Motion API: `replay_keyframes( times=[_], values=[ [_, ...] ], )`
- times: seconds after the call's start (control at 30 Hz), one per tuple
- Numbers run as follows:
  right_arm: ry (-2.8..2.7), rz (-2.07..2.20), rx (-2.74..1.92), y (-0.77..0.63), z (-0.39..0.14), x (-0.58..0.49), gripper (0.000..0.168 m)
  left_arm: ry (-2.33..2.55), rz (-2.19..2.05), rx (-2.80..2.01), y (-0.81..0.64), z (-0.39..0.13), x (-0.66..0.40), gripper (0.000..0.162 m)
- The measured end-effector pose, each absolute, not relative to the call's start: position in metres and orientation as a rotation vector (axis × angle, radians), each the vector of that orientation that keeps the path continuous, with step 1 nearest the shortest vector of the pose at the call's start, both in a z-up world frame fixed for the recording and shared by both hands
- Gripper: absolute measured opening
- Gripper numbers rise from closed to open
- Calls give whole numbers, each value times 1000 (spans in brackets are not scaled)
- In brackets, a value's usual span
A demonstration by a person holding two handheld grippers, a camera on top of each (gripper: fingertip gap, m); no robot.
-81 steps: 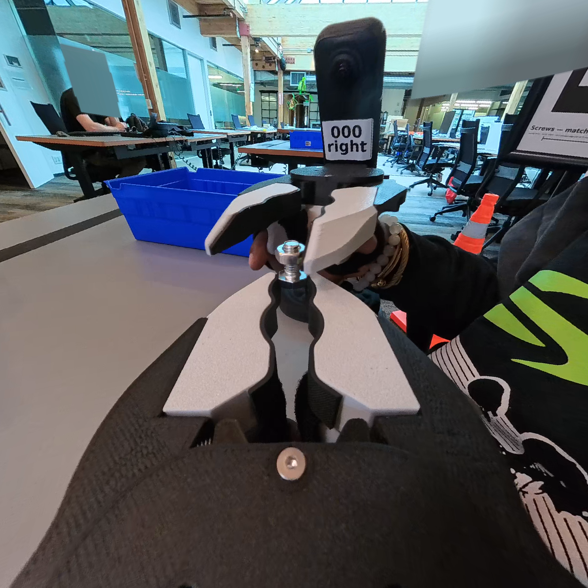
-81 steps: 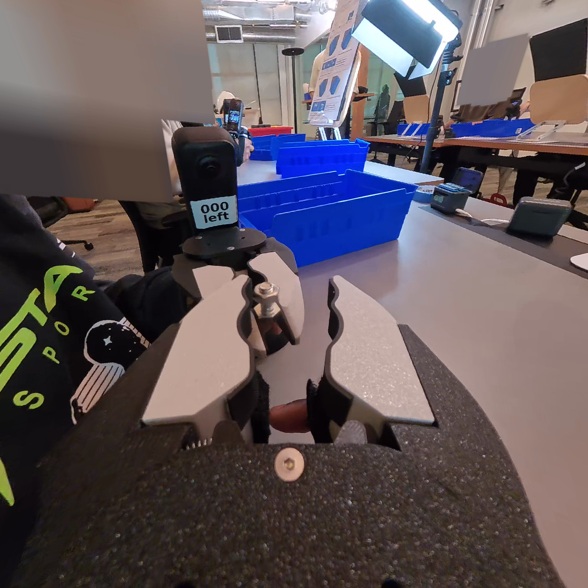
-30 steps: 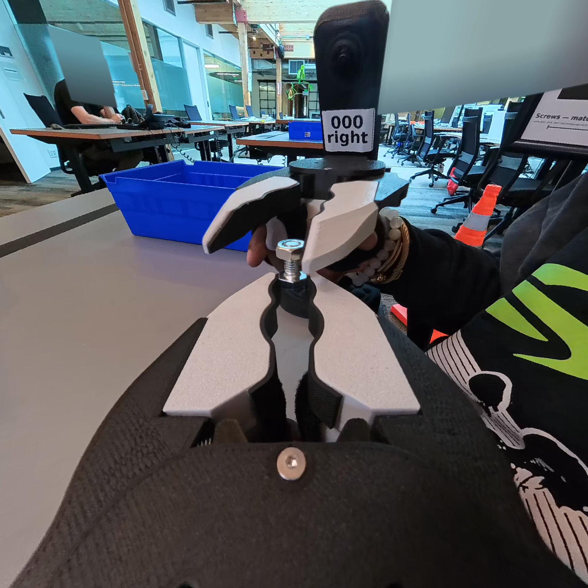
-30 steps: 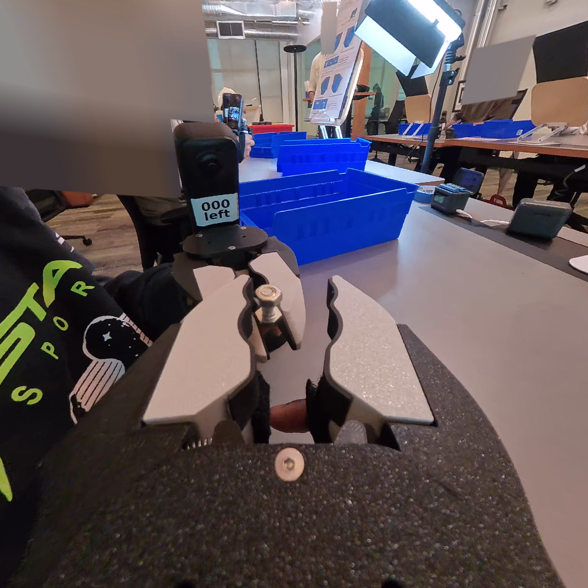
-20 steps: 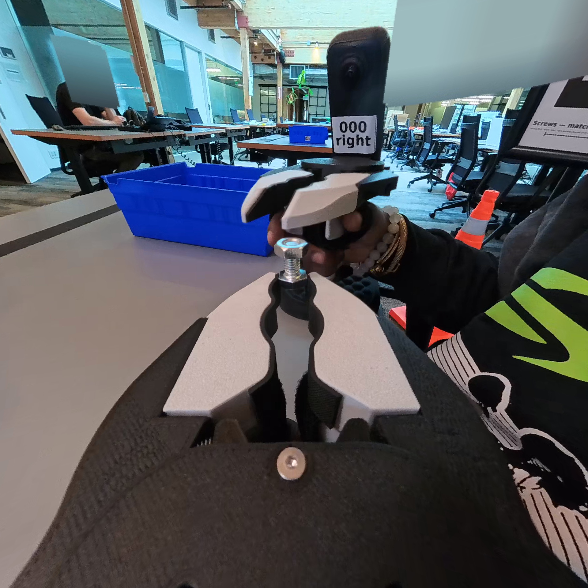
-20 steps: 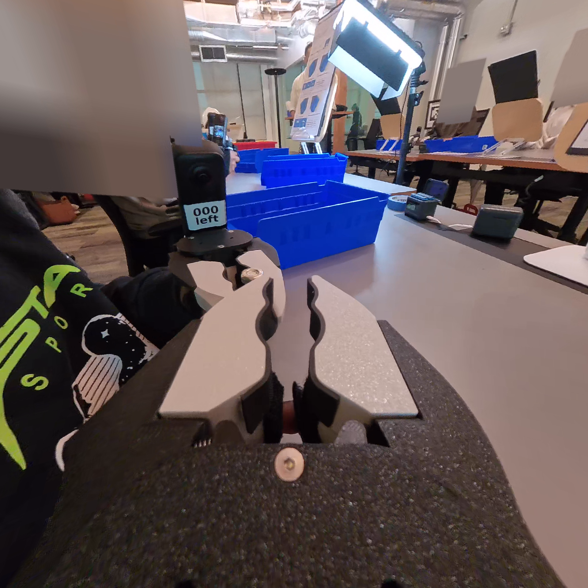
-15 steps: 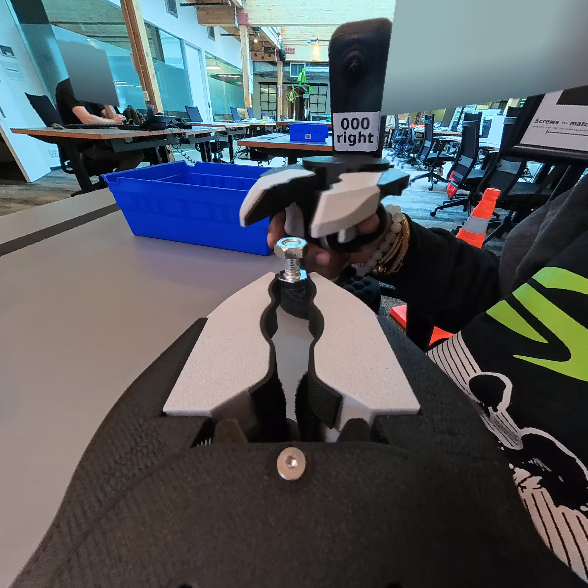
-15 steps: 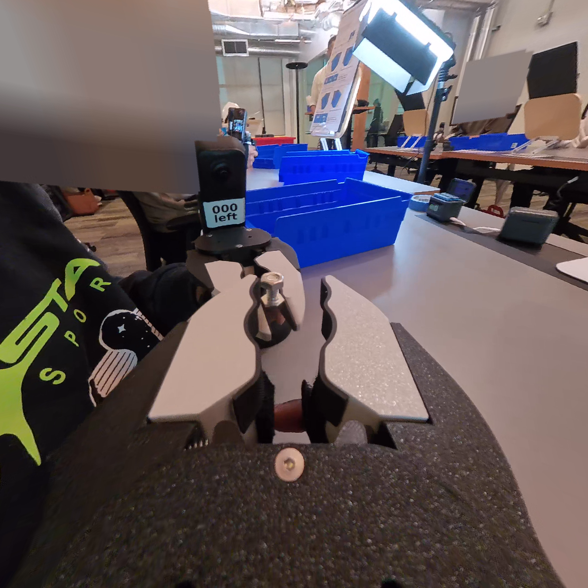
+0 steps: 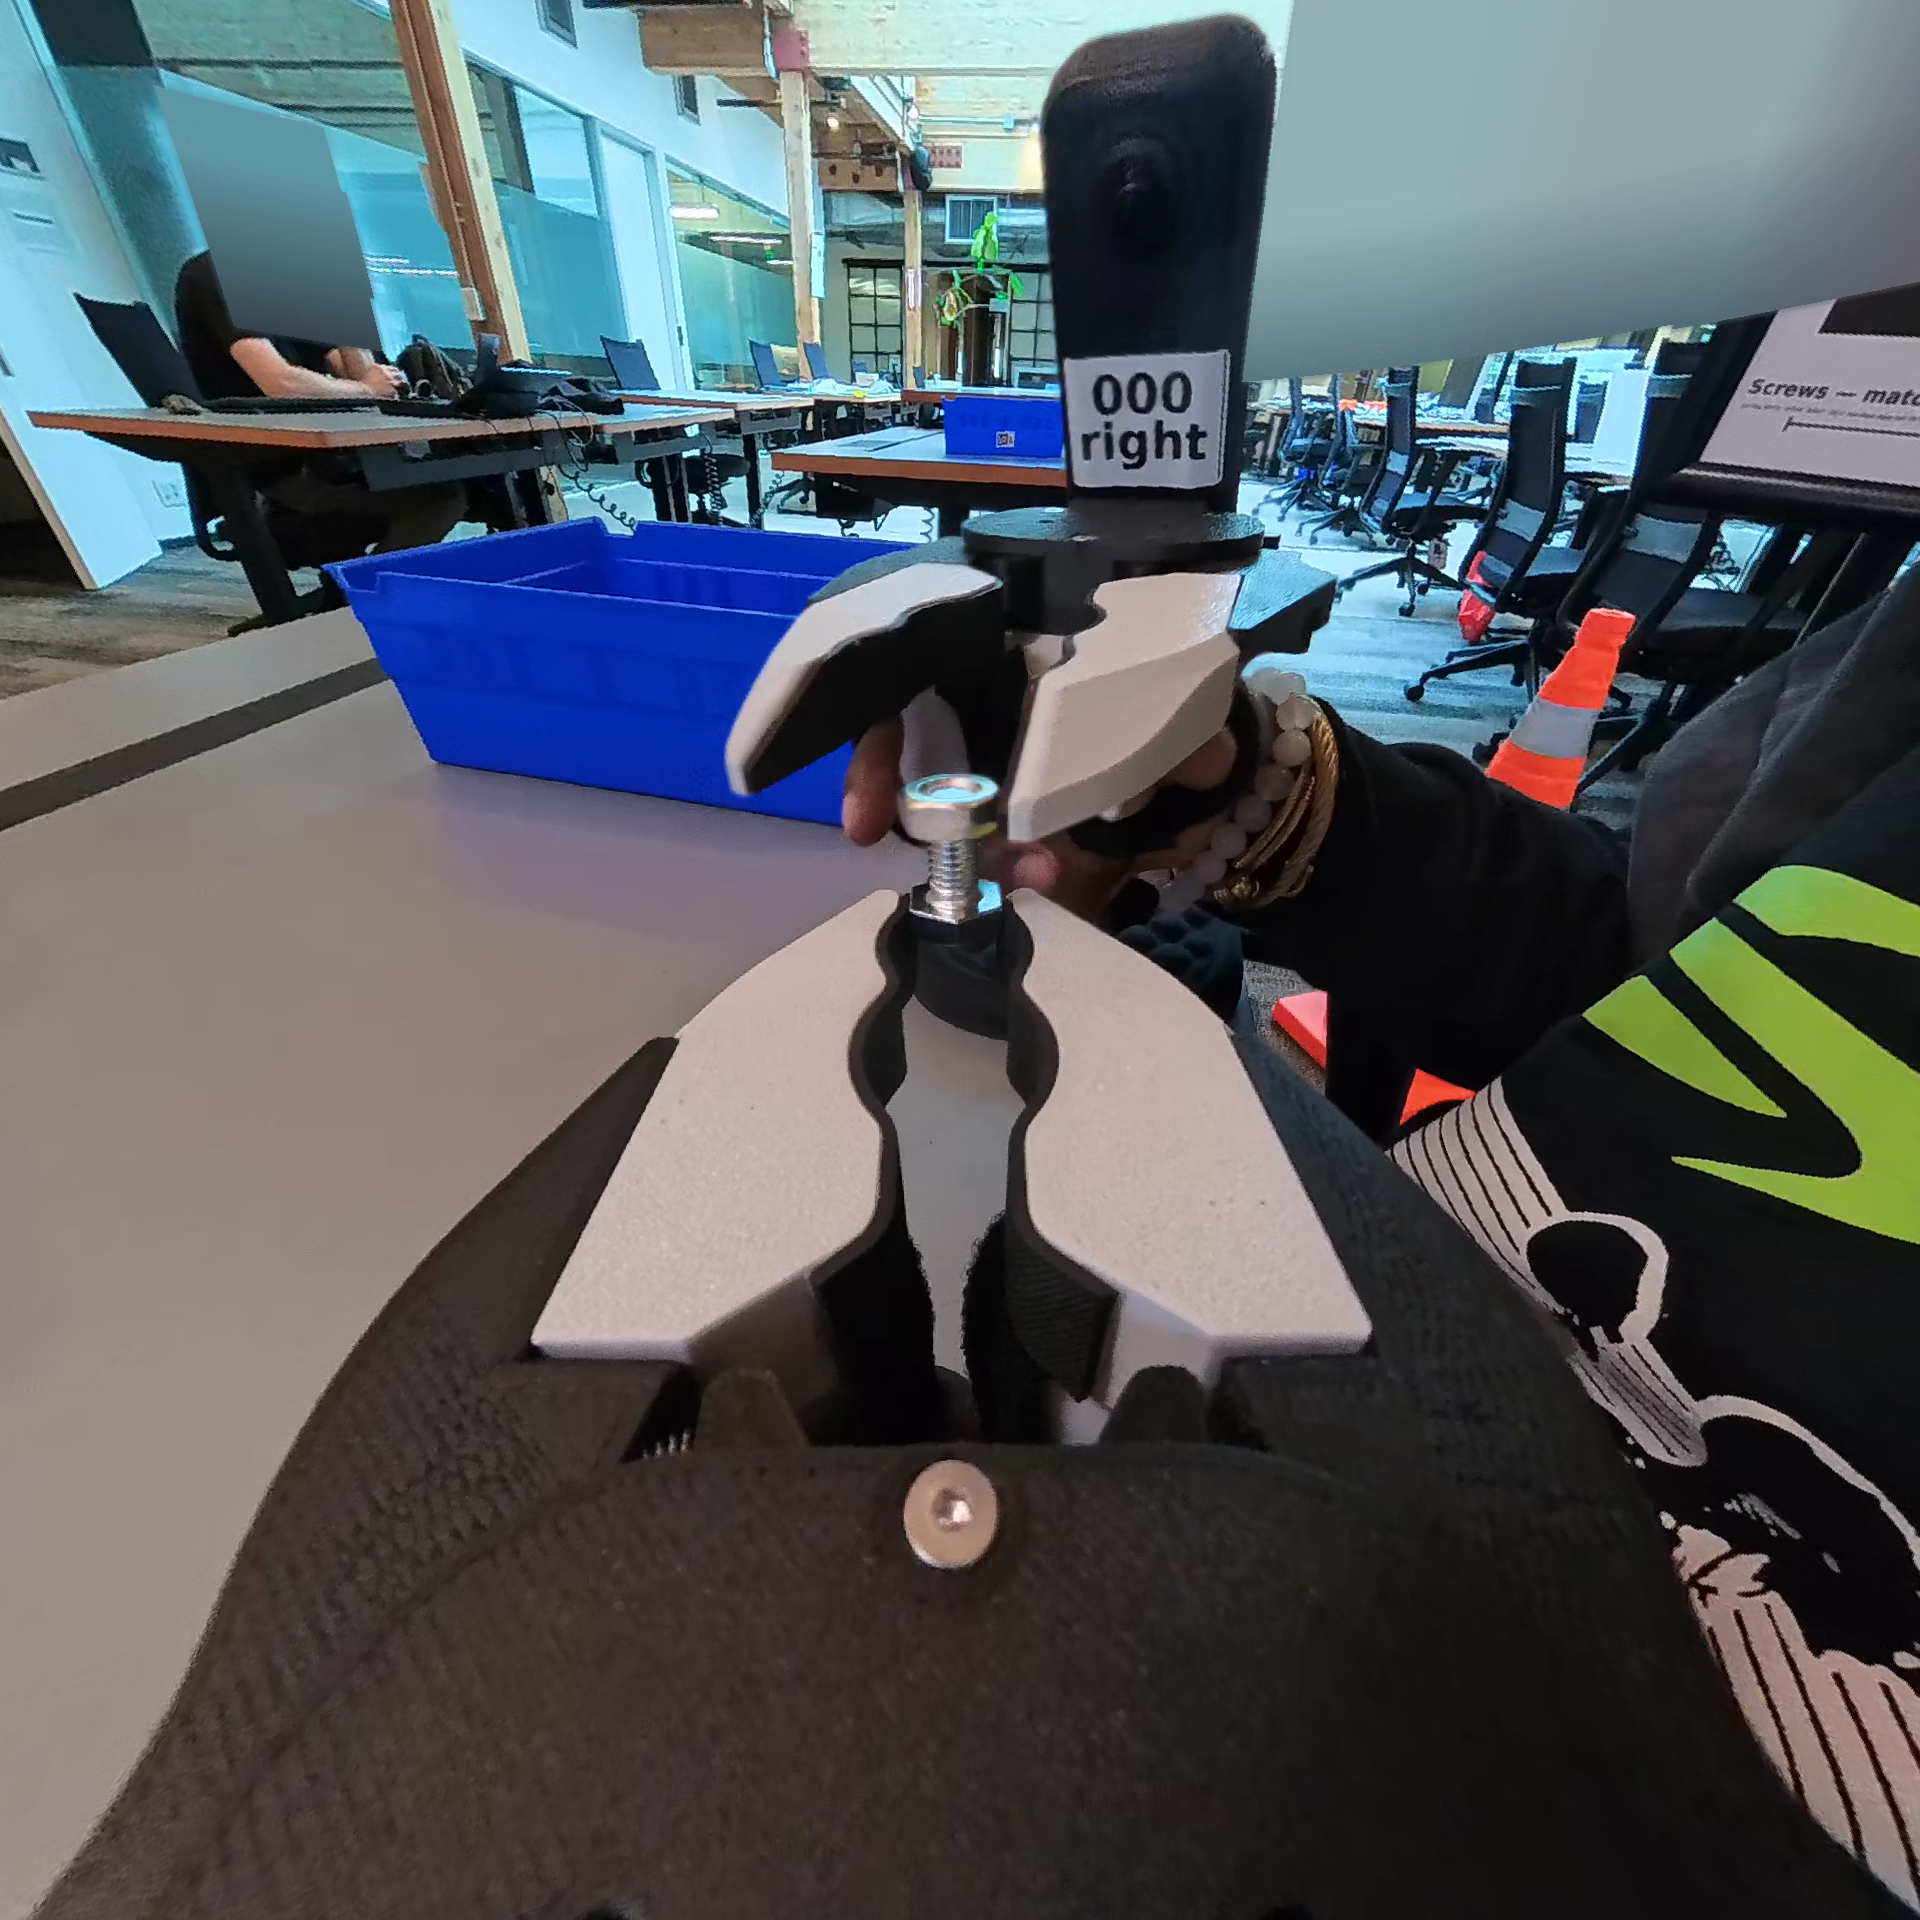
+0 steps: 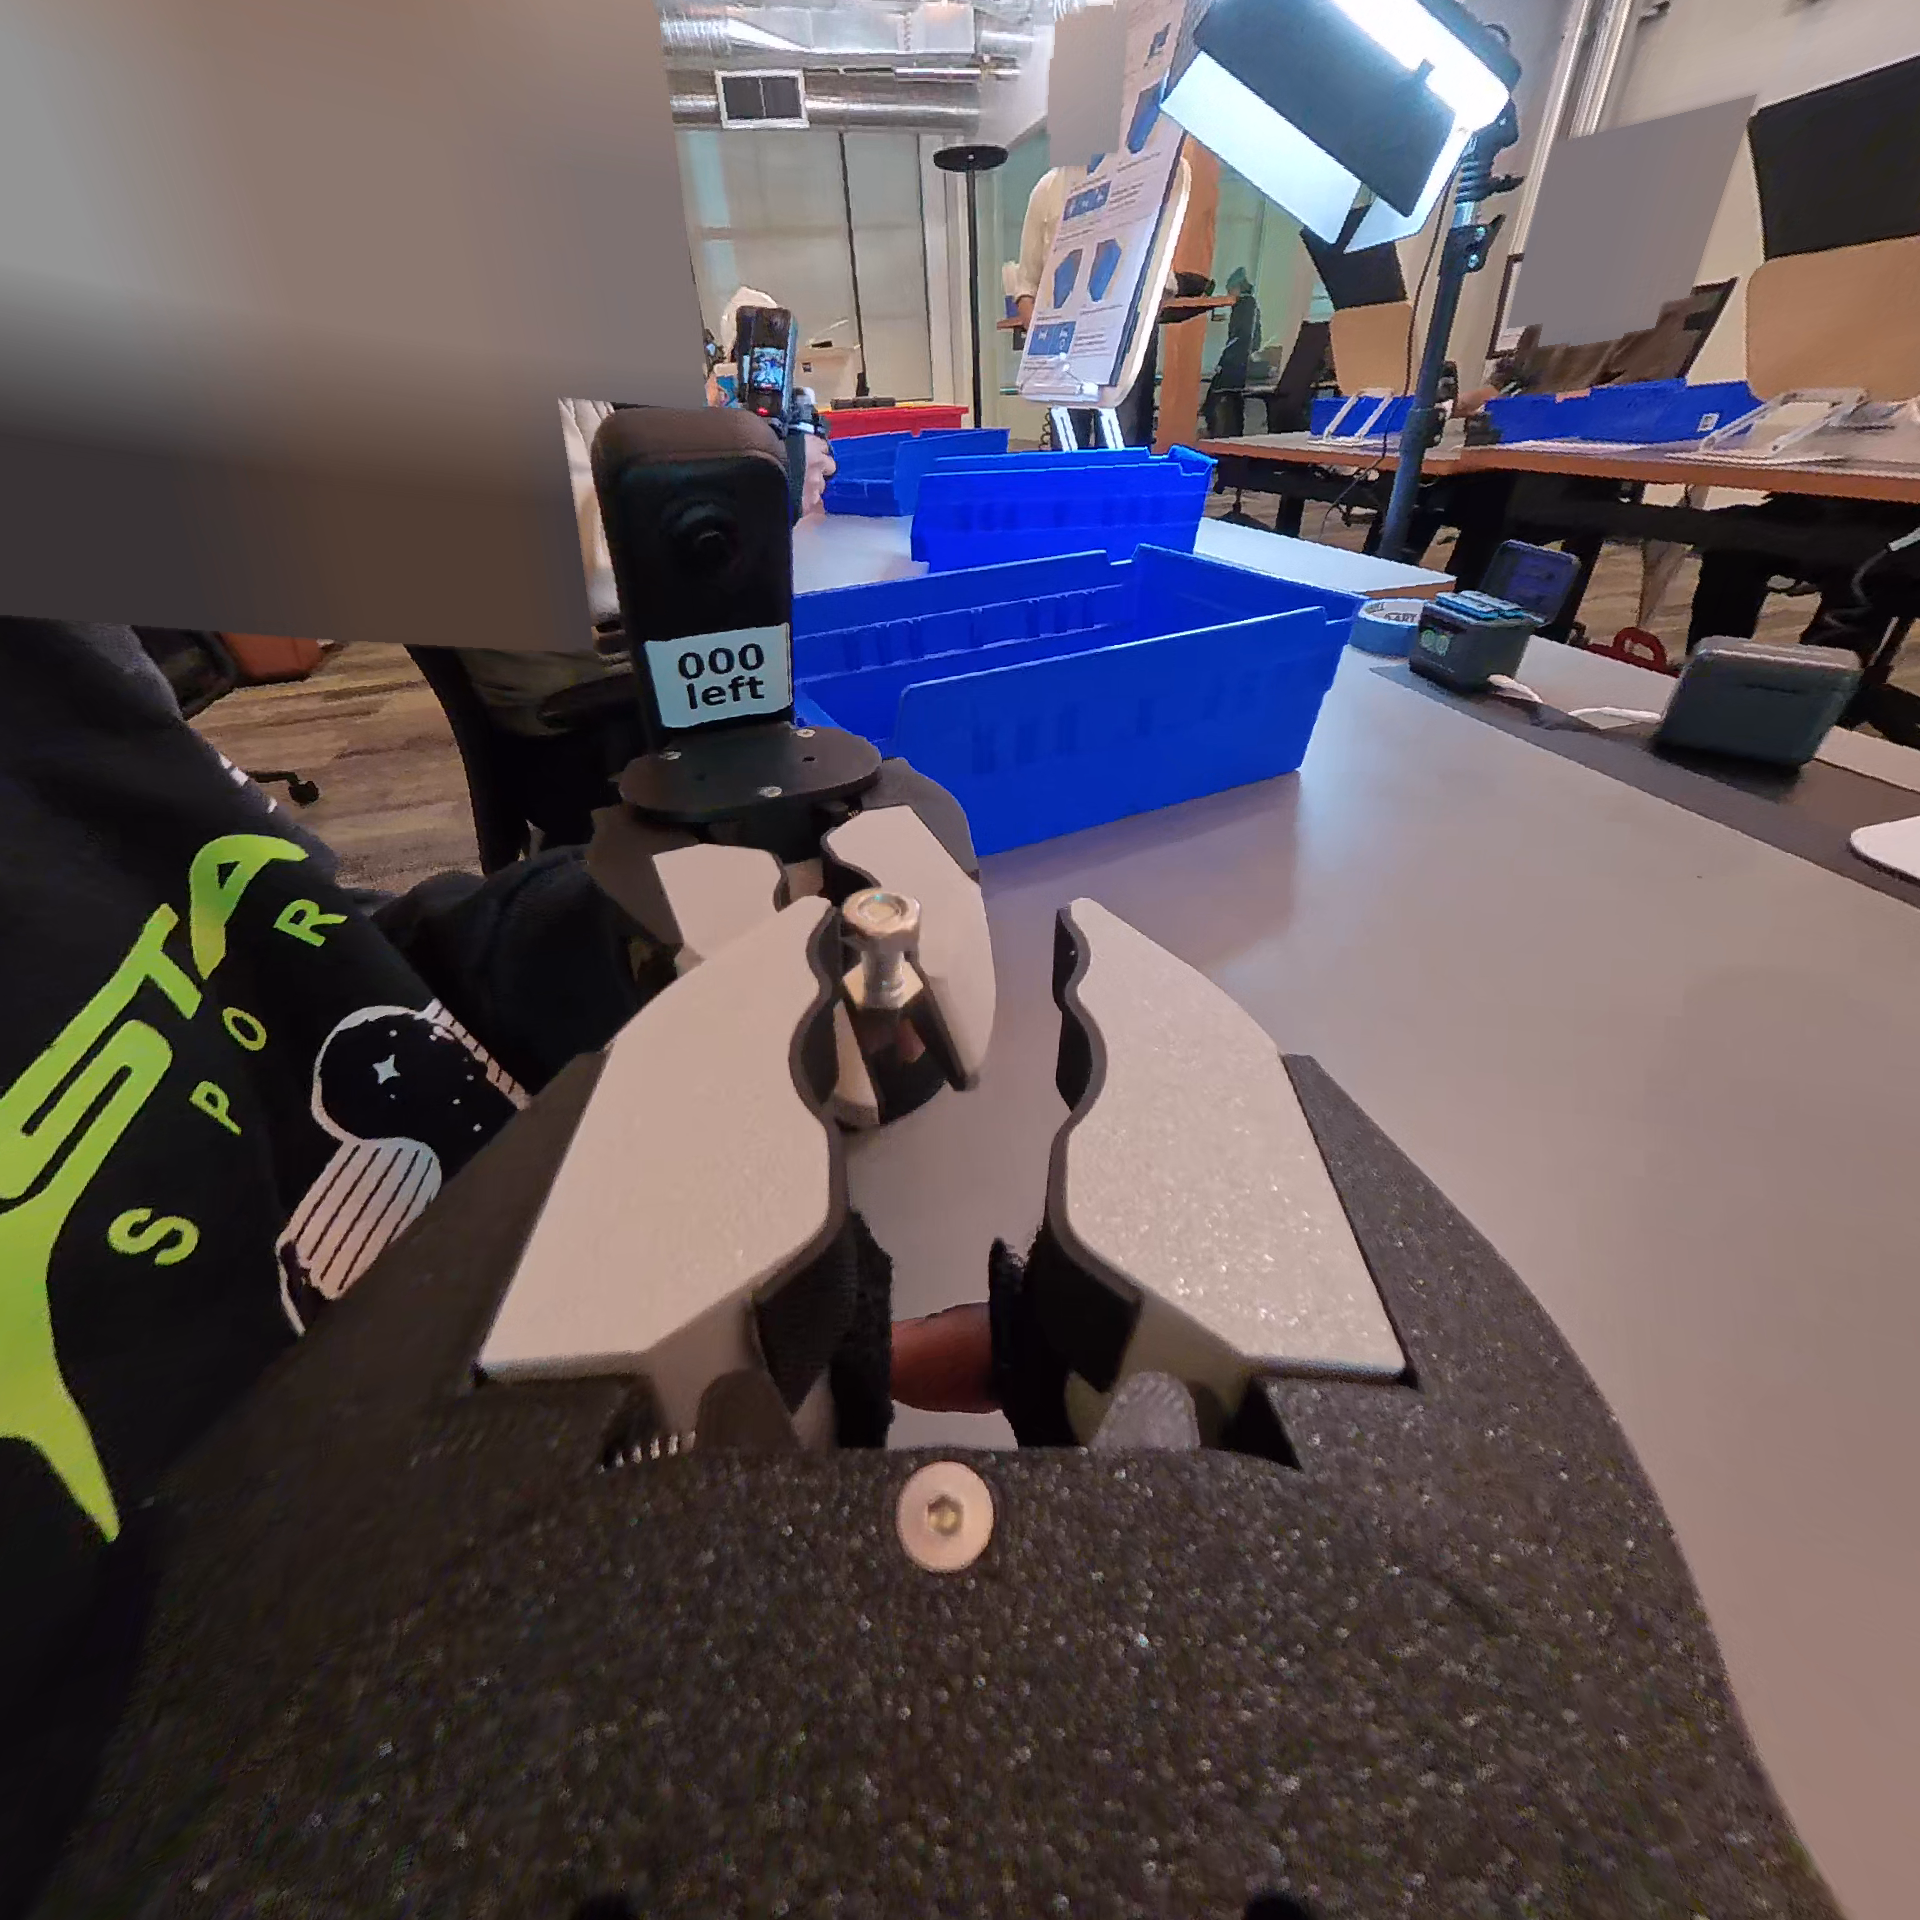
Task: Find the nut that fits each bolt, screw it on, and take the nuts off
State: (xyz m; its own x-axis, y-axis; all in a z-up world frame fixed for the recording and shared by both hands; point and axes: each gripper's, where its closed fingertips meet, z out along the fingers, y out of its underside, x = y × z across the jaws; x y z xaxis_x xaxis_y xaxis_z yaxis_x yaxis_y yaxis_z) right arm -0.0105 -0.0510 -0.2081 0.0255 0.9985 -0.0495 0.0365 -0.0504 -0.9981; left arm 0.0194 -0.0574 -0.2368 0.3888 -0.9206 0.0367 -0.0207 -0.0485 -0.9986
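Observation:
A silver bolt (image 9: 948, 831) stands upright with its round head on top and a hex nut (image 9: 951, 906) at its lower end. My left gripper (image 9: 951, 920) is shut on the nut and holds it above the grey table (image 9: 312, 987). My right gripper (image 9: 883, 795) faces it, open, with its fingers on either side of the bolt head and not closed on it. In the right wrist view the right gripper (image 10: 945, 920) is open, and the bolt (image 10: 880, 940) sits just inside its left finger, held below by the left gripper (image 10: 883, 1039).
A blue bin (image 9: 582, 665) stands on the table behind the grippers and also shows in the right wrist view (image 10: 1091, 727). Small cases (image 10: 1756, 696) and a tape roll (image 10: 1387, 623) lie at the far right. An orange cone (image 9: 1558, 707) stands on the floor. Less than 4 cm separates the two grippers' tips.
The right gripper narrowed its fingers and lifted off the bolt head, then opened again and came back around it. The left gripper has kept still with the nut.

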Motion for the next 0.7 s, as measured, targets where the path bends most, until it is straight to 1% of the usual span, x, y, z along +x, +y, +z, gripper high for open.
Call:
replay_keyframes(
  times=[0.03,0.1,0.2,0.27,0.4,0.7],
  values=[
    [-1188,1205,-1287,-50,-208,-6,38,906,-927,-1425,-57,-237,19,15],
    [-1148,1169,-1307,-41,-208,3,26,905,-934,-1418,-58,-236,19,15],
    [-1124,1174,-1292,-39,-204,11,25,908,-928,-1420,-58,-236,19,15],
    [-1136,1202,-1262,-45,-201,9,28,909,-928,-1421,-58,-236,19,15],
    [-1202,1209,-1252,-55,-205,-7,40,913,-923,-1424,-58,-237,20,15],
    [-1202,1204,-1276,-51,-208,-17,41,917,-923,-1424,-58,-237,20,15]
  ],
)
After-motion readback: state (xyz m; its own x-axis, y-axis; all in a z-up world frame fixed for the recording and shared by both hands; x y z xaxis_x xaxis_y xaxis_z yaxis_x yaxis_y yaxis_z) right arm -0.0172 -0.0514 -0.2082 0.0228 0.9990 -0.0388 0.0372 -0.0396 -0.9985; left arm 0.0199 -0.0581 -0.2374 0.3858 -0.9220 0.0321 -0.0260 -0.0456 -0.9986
